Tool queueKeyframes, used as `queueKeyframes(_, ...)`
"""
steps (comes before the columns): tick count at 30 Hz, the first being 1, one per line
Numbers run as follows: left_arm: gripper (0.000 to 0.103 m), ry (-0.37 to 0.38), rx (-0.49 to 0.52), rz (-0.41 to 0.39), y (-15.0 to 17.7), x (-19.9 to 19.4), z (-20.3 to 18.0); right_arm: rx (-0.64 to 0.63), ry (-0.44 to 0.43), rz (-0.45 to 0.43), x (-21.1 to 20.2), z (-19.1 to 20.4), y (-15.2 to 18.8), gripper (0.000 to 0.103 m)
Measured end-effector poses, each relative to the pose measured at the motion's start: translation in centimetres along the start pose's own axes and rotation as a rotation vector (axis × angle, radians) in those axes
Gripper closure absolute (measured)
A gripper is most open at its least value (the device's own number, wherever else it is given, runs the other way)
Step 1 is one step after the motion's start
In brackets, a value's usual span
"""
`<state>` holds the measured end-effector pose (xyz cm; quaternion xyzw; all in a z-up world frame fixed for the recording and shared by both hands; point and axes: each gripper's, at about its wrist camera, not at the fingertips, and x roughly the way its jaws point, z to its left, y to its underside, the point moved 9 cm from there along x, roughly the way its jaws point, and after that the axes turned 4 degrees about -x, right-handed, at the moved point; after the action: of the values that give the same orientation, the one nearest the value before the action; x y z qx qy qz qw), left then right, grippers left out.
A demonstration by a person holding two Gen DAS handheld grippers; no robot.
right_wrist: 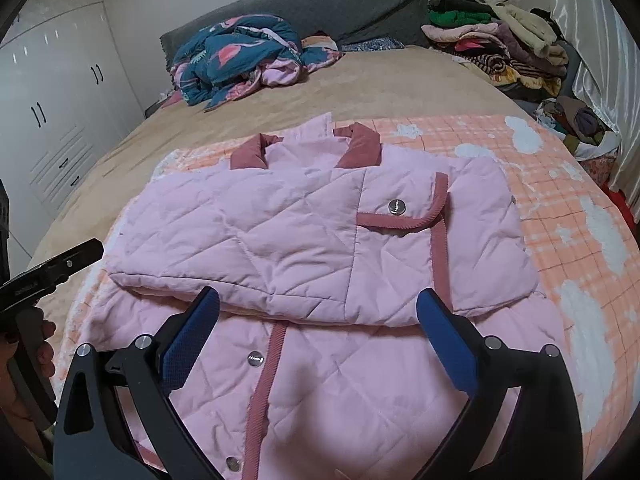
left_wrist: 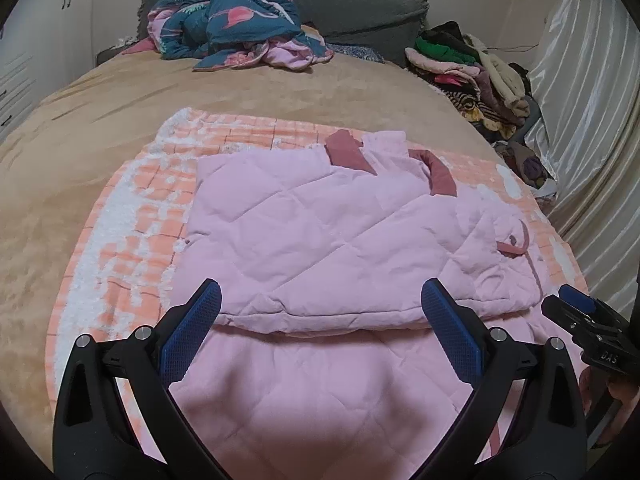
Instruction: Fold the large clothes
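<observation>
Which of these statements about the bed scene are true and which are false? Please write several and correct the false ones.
1. The pink quilted jacket lies on an orange checked blanket. True.
2. The right gripper is shut on the jacket's hem. False: its jaws stand wide open with nothing pinched between them.
3. The jacket's collar is a darker pink than its body. True.
4. The left gripper grips a sleeve. False: it is open above the jacket.
5. The teal flamingo-print bedding is folded neatly. False: it lies crumpled by the grey headboard.
</observation>
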<state>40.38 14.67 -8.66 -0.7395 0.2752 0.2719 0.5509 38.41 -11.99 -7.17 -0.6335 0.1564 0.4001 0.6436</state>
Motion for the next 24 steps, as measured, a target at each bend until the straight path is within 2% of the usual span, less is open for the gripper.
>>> queueKeyframes(10,0.009,-0.005,0.029,-0.065,-0.6,-3.5,-0.4,-0.003,-0.013,-0.058,-3.4,0.9,-0.2,0.004)
queueKeyframes(24,0.009,0.002,0.076,-0.16,-0.9,-8.9,-1.7,-0.004,0.004,-0.137,-9.2,0.1,0.0,0.004)
